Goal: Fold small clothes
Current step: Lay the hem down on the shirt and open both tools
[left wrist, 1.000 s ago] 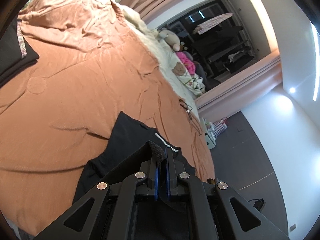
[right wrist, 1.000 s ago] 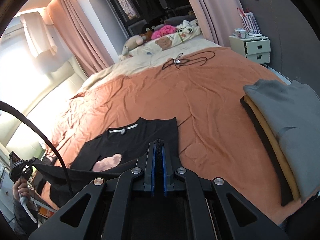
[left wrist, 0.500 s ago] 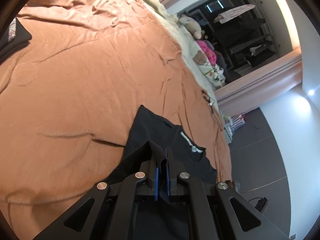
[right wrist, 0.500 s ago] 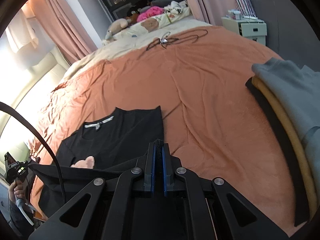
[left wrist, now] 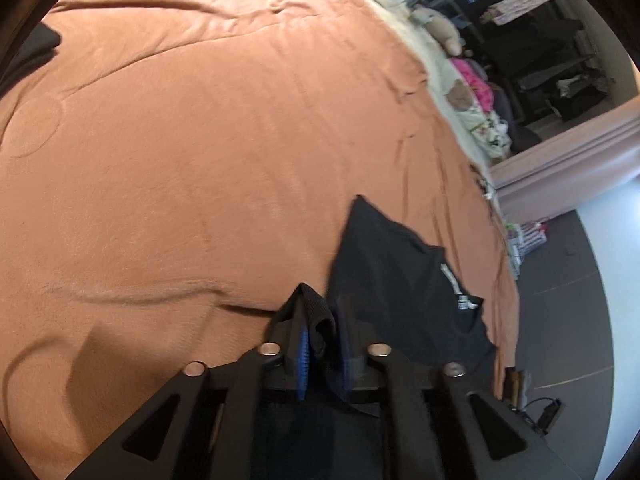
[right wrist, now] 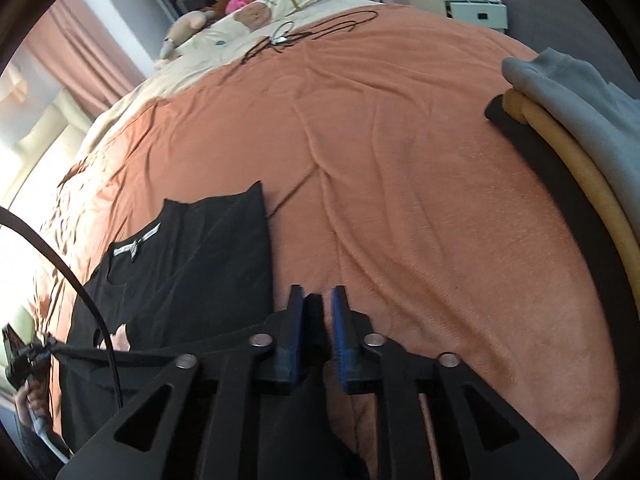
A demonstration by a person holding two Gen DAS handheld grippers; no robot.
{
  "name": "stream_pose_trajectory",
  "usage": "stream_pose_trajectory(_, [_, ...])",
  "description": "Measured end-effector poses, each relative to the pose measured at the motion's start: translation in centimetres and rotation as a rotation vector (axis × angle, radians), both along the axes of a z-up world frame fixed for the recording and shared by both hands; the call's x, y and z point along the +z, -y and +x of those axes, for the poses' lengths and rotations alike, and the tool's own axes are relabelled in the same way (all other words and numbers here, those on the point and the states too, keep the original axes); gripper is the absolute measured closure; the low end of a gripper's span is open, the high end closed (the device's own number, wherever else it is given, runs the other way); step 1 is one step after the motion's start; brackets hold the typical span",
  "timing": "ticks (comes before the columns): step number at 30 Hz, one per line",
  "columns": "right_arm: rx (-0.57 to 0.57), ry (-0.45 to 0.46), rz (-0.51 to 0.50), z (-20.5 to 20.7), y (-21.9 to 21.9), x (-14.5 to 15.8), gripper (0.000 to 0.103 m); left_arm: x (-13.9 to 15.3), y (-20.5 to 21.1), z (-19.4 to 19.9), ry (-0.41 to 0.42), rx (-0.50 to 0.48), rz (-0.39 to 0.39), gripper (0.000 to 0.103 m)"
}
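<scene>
A black T-shirt [left wrist: 400, 280] [right wrist: 192, 256] lies collar-up on the orange bedspread [left wrist: 200, 140] [right wrist: 400, 160], with a pale print showing near its lower edge. My left gripper [left wrist: 324, 328] is low over the shirt's near edge and its jaws are opening. A fold of the black hem [left wrist: 316, 312] still hangs against the left blue pad, free of the other. The right gripper [right wrist: 318, 304] also has its jaws opening, with a strip of black hem [right wrist: 314, 312] loose between the pads. In the right wrist view a hand [right wrist: 32, 400] carries the left gripper [right wrist: 20, 356] at the far left.
A stack of folded grey, tan and black clothes [right wrist: 580, 120] lies at the right of the bed. Dark cords [right wrist: 308, 36] and plush toys [right wrist: 256, 12] lie toward the pillows, and a white nightstand [right wrist: 460, 8] stands beyond. A black cable [right wrist: 80, 280] arcs at left.
Both grippers have come down and forward over the bed with the shirt's hem. Both pairs of jaws, shut on the fabric before, now stand apart.
</scene>
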State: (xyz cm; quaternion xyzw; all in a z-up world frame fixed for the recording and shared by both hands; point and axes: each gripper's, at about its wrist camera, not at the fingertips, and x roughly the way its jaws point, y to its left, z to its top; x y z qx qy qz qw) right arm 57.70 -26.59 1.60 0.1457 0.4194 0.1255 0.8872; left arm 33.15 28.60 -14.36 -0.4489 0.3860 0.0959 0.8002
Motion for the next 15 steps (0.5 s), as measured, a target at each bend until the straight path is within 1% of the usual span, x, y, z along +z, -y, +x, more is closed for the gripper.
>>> stream_pose_trajectory(1, [-0.018, 0.004, 0.006, -0.2, 0.3, 0.3, 0.049, 0.1, -0.1, -0.2, -0.005, 0.009, 0.008, 0.072])
stream_pose_trajectory(2, [-0.027, 0.014, 0.010, -0.4, 0.4, 0.5, 0.031, 0.2, -0.2, -0.5, -0.006, 0.016, 0.016, 0.061])
stream_pose_trajectory(3, [-0.032, 0.029, 0.013, -0.9, 0.6, 1.1, 0.027, 0.4, -0.3, -0.8, -0.002, 0.021, 0.026, 0.055])
stream_pose_trajectory(4, [-0.027, 0.035, 0.016, -1.2, 0.7, 1.2, 0.024, 0.7, -0.3, -1.1, 0.005, 0.022, 0.034, 0.044])
stream_pose_trajectory(5, [-0.018, 0.039, 0.023, -1.9, 0.9, 1.3, 0.024, 0.9, -0.4, -1.4, 0.009, 0.023, 0.040, 0.037])
stream_pose_trajectory(8, [-0.002, 0.047, 0.025, -3.4, 1.0, 1.6, 0.024, 1.8, -0.4, -2.0, 0.020, 0.022, 0.069, 0.026])
stream_pose_trajectory(11, [0.029, 0.053, 0.042, -4.7, 1.8, 1.5, 0.024, 2.6, -0.1, -2.5, 0.022, 0.015, 0.082, 0.024])
stream_pose_trajectory(15, [0.046, 0.063, 0.022, -6.4, 2.6, 1.7, 0.024, 3.4, 1.0, -3.1, 0.016, -0.027, 0.127, 0.019])
